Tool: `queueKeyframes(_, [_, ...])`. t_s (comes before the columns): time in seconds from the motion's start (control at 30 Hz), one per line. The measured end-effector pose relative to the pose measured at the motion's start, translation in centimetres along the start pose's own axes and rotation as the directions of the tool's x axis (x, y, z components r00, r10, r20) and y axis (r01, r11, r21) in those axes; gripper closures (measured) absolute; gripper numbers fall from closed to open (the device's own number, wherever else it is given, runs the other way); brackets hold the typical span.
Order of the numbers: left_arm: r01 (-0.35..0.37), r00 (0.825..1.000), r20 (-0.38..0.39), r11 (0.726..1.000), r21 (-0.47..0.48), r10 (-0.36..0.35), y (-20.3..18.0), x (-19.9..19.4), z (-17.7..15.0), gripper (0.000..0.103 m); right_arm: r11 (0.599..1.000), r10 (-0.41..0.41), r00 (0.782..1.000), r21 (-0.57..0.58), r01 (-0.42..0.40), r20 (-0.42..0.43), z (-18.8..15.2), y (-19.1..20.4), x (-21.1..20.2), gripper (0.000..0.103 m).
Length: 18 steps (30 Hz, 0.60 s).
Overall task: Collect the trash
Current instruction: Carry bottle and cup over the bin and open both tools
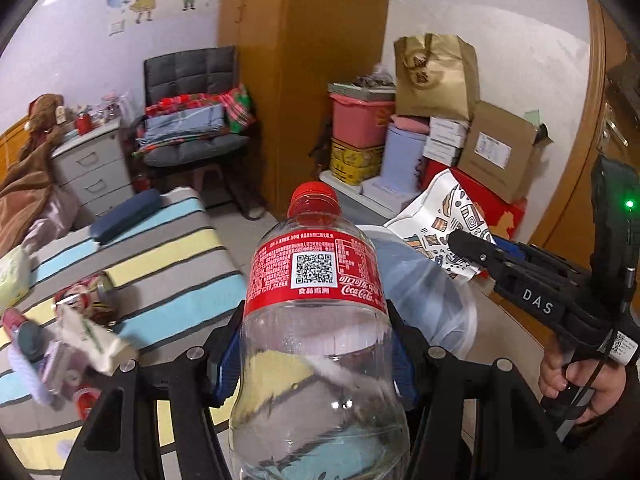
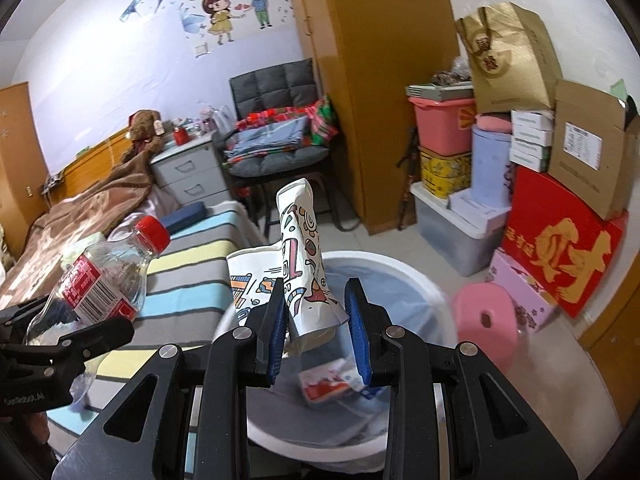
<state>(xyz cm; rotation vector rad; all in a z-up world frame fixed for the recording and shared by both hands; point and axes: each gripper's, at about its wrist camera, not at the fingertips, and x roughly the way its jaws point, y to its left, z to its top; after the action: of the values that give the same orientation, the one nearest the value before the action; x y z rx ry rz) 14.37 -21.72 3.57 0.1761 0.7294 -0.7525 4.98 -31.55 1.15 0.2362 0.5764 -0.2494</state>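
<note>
While both grippers carry something, nothing in hand has been dropped yet, so the job looks partway through. On the left, litter lies on the striped bed (image 1: 168,264): a small can (image 1: 94,294), a crumpled paper pack (image 1: 94,340) and some small blurred bits beside them, apparently waiting to be collected. Moving right, the left gripper (image 1: 316,344) is closed about halfway on an empty clear plastic bottle (image 1: 316,312) with a red cap, its pads pressing the bottle's sides, held just short of the bin. Further right, the white trash bin (image 2: 404,268), lined with a bluish bag, already holds a red-and-white wrapper (image 2: 326,386). The right gripper (image 2: 316,334), narrowly parted, pinches a crushed printed paper cup (image 2: 304,264) over the bin's mouth. My reading: releasing the cup and bottle comes next, then another trip to the bed.
</note>
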Motion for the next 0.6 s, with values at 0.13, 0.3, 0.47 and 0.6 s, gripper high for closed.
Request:
queueKeyframes(0.13, [0.033,0.999,-0.025,0.999,0.013,-0.033,-1.5,2.0,0.1,0.041,1.000,-0.025,0.999,0.005,0.026,-0.034,-0.5,-1.1,0.6,0.073])
queueKeyframes(0.3, [0.057,0.997,-0.053,0.998,0.010,-0.056,-2.5,3.8,-0.1,0.041,0.998,-0.059,0.995,-0.002,0.059,-0.075,-1.0,-2.2,1.4,0.073])
queueKeyframes(0.47, [0.060,0.995,-0.081,0.998,0.008,-0.059,-3.1,5.7,-0.2,0.041,0.996,-0.092,0.988,-0.013,0.091,-0.124,-1.5,-3.1,2.8,0.073])
queueKeyframes(0.6, [0.064,0.993,-0.100,0.998,0.003,-0.063,-3.3,6.8,-0.1,0.041,0.995,-0.098,0.983,-0.017,0.097,-0.153,-1.7,-3.8,3.6,0.073])
